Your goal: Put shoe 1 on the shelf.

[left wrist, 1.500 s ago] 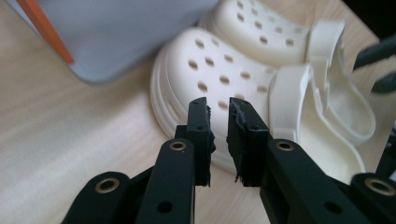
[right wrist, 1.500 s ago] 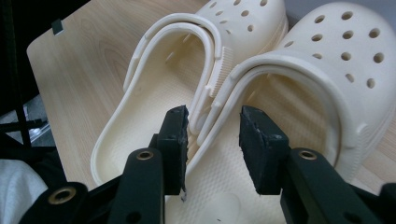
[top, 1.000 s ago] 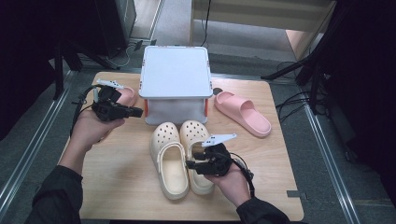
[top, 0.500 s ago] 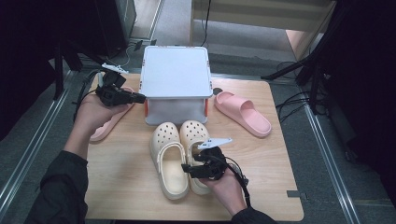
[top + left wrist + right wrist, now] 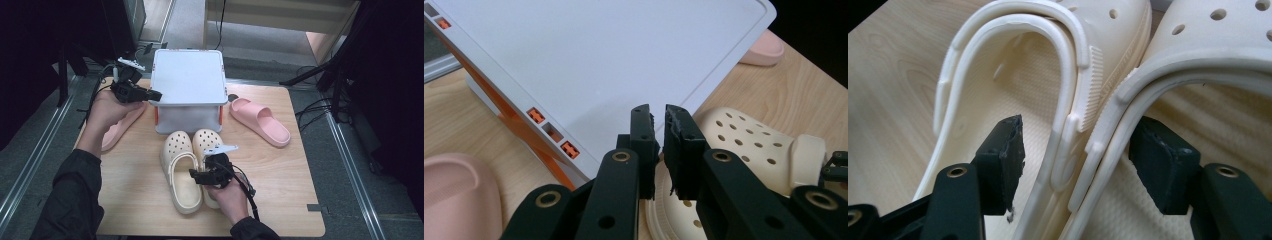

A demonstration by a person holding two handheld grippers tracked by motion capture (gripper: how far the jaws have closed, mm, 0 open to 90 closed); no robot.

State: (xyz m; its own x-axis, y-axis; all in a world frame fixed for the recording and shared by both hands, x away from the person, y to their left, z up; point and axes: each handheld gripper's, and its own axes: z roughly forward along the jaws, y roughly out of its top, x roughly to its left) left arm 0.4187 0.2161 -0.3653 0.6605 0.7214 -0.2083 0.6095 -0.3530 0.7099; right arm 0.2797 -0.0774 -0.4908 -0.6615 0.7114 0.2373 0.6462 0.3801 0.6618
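The wooden table (image 5: 280,200) fills the middle of the high view, with bare boards along its lower edge and lower right. At upper centre stands one white storage box (image 5: 189,112) with orange latches; its white lid (image 5: 189,79) sits tilted, raised at the left. The left gripper (image 5: 150,95), at upper left, is clenched on the lid's left edge; in the left gripper view the lid's corner (image 5: 659,100) disappears between the nearly closed jaws. Two pink slides lie apart: one (image 5: 261,121) right of the box, one (image 5: 117,131) left of it under the forearm. Two cream clogs lie side by side below the box, touching. The right gripper (image 5: 196,176) has just been opening; its released jaws straddle the adjoining heel rims, one finger (image 5: 1003,155) inside the left clog (image 5: 180,172), the other inside the right clog (image 5: 206,145).
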